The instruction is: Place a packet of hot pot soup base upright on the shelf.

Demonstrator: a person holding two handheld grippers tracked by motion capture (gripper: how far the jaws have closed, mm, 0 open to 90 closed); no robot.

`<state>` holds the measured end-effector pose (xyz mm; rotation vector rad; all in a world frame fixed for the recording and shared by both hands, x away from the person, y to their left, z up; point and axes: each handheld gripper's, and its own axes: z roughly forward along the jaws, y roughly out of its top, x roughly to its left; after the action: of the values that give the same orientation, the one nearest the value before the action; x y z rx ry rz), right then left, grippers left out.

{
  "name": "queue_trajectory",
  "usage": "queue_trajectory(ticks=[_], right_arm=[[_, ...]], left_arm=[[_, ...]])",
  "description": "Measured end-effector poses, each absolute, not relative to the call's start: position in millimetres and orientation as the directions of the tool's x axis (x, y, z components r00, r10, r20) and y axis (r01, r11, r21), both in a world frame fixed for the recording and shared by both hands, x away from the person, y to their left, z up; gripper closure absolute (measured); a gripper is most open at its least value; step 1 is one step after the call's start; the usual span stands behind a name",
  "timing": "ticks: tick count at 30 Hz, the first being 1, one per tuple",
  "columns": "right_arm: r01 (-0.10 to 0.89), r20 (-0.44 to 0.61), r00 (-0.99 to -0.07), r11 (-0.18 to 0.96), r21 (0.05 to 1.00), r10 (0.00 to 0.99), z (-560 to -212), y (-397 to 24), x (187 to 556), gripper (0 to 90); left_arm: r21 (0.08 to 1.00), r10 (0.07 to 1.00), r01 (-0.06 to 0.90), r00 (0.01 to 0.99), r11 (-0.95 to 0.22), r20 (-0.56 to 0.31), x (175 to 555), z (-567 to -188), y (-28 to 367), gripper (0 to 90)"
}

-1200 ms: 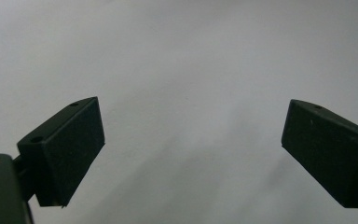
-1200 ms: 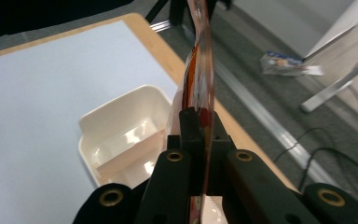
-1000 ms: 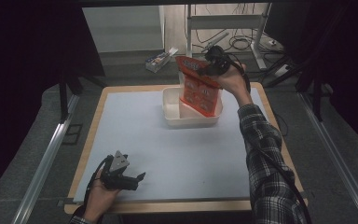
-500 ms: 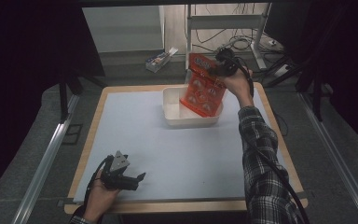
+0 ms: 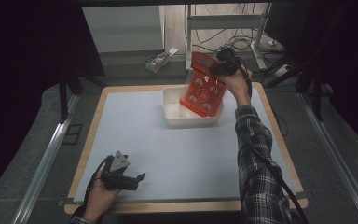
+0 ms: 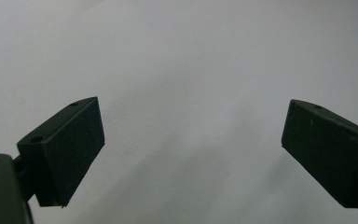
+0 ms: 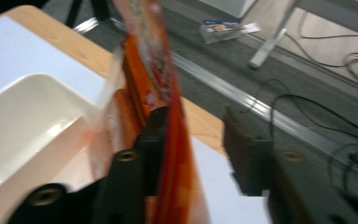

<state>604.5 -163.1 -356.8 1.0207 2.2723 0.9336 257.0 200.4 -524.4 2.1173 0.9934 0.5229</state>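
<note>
Since a second ago we have lowered the orange packet (image 5: 204,88) from above the white tub (image 5: 175,114) until its bottom edge sits inside it, leaning on the far right wall. Our right hand-held gripper (image 7: 196,140) has just been opening; the packet rests against one pad (image 7: 156,135) only, released. Our left hand-held gripper (image 5: 137,179) lies released on the desk (image 5: 135,135), nothing between its jaws. Standing tilted, the packet may tip over the rim if our pad drags it on withdrawal
</note>
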Motion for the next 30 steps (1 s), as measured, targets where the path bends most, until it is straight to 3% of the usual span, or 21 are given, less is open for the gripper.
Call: queue_trajectory(ticks=[6,13,20,30], right_arm=[[0.489,-0.161,-0.522,0.449,0.748,0.838,-359,-166,608,28.7],[0.515,-0.099,-0.515,0.4,0.758,0.851,-355,-171,607,12.5],[0.479,-0.092,-0.566,0.418,0.772,0.819,-347,-171,597,6.2],[0.443,-0.081,-0.604,0.418,0.793,0.793,-339,-175,583,5.0]], left_arm=[[0.756,0.785,0.489,0.617,-0.435,0.052,257,-524,200,5.6],[0.759,0.787,0.49,0.615,-0.428,0.047,257,-525,200,5.5],[0.758,0.784,0.492,0.62,-0.429,0.041,257,-524,200,5.4],[0.757,0.78,0.497,0.626,-0.425,0.027,257,-524,199,5.4]])
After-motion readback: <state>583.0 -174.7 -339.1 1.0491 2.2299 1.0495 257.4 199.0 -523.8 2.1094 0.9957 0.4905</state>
